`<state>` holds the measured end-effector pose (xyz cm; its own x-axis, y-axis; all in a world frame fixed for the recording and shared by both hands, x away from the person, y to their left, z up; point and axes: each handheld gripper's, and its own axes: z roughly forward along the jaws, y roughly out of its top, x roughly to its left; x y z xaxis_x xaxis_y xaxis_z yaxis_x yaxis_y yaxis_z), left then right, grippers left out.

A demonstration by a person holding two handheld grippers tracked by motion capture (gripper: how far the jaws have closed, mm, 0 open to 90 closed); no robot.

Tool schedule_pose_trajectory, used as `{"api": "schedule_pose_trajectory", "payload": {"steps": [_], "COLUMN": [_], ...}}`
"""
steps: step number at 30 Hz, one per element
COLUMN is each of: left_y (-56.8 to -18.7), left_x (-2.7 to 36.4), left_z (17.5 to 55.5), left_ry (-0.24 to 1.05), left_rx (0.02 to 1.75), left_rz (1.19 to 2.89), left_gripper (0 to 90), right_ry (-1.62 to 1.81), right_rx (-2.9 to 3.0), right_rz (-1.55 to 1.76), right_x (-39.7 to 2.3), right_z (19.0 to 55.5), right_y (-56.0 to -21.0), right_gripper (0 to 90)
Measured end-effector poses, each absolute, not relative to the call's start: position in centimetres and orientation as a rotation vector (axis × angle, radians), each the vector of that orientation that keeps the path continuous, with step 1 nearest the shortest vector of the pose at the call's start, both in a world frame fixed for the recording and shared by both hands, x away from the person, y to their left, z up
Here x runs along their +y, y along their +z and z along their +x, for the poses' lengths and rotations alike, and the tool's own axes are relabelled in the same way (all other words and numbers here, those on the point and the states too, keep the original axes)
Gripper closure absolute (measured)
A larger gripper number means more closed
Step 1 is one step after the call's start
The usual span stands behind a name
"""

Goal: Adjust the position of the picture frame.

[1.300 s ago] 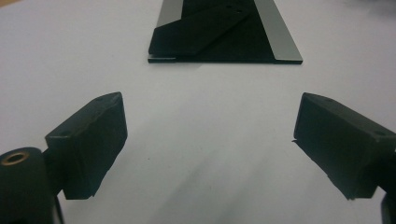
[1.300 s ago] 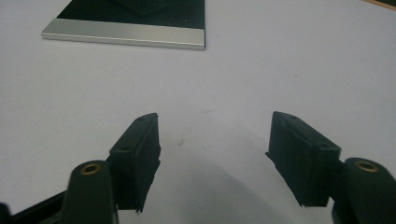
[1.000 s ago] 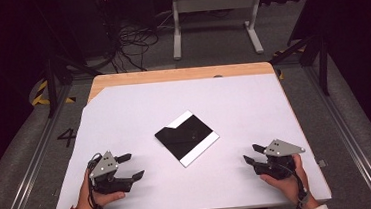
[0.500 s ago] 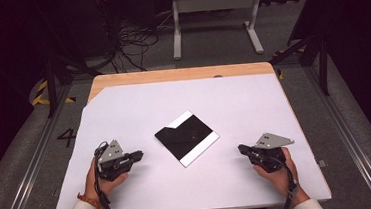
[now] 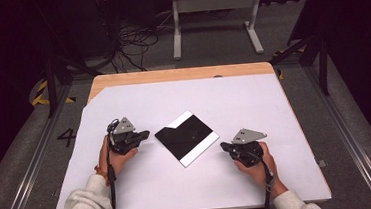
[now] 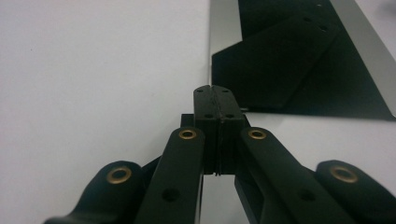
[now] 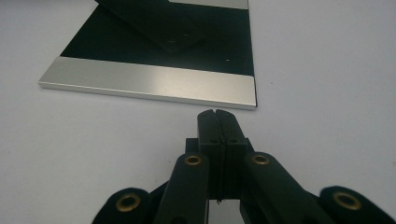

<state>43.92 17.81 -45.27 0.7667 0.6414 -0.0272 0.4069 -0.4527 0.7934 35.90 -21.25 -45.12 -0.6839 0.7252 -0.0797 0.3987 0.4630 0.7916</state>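
I see a flat black plate (image 5: 186, 137) with shiny silver strips along two of its edges, lying turned like a diamond in the middle of the white table (image 5: 274, 107). My left gripper (image 5: 143, 134) sits just to its left, with the tip near the plate's left corner. My right gripper (image 5: 223, 145) sits just to its right, pointing at the near silver strip (image 7: 149, 81). Both grippers have their jaws pressed tight together, and they hold nothing. In the left gripper view I can see the closed tip right next to the plate's dark edge, and I cannot tell if it touches. I think the plate is thin, hard and stiff, so it will not bend. It looks smooth and glossy, so I think it could slip. It lies flat on the table, so there is no room to get a jaw under it. I would push one corner gently so it slides, or tip one edge up with one gripper, then pinch a silver strip with the other.
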Motion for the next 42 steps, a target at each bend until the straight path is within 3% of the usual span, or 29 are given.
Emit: {"api": "schedule_pose_trajectory", "payload": {"steps": [11, 21, 24, 42], "left_y": [-46.5, -46.1, -46.1, -45.7], "left_x": [15.8, 14.6, 14.5, 13.7], "left_z": [47.0, 46.5, 46.4, 43.9], "left_ry": [0.337, 0.353, 0.284, 0.184], "left_rx": [0.827, 0.723, 0.684, 0.573], "left_rz": [2.159, 2.281, 2.284, 2.35], "left_gripper": [89.9, 90.0, 90.0, 90.0], "right_ry": [1.074, 1.044, 1.05, 1.033], "right_rx": [2.314, 2.317, 2.314, 2.328], "right_rz": [0.974, 0.98, 0.994, 1.023], "right_x": [-20.6, -19.9, -20.1, -20.3], "right_z": [37.0, 37.5, 37.5, 38.1], "right_y": [-45.8, -45.9, -46.0, -46.0], "right_gripper": [90.0, 90.0, 90.0, 90.0]}}
